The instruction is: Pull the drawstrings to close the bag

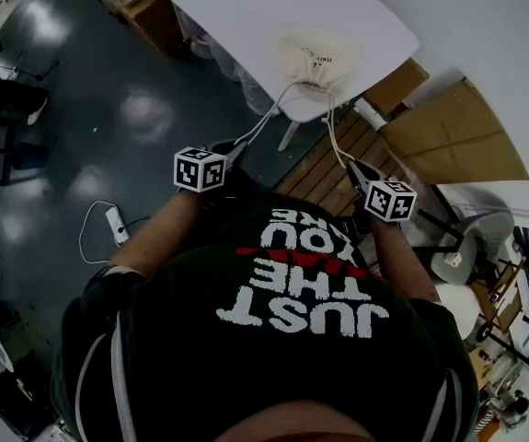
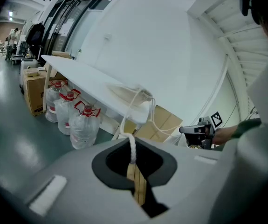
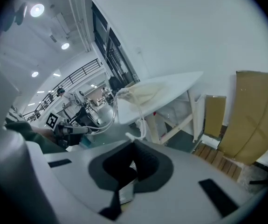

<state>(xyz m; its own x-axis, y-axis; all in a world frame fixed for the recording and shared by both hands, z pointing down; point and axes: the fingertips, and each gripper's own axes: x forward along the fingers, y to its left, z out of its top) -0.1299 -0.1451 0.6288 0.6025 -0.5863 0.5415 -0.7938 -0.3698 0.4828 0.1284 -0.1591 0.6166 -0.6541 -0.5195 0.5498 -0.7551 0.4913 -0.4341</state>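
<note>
Grip is seen on both cords. The left drawstring (image 1: 264,120) is clamped by the left gripper (image 1: 235,151). The cream bag (image 1: 315,55) is laid at the edge of the white table (image 1: 246,7). The right drawstring (image 1: 334,136) is pinched by the right gripper (image 1: 352,168).

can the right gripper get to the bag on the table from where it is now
Probably yes as far as the path goes: only open air lies between the right gripper and the bag at the edge of the table. But it is shut on its drawstring, so it would have to let go first.
</note>
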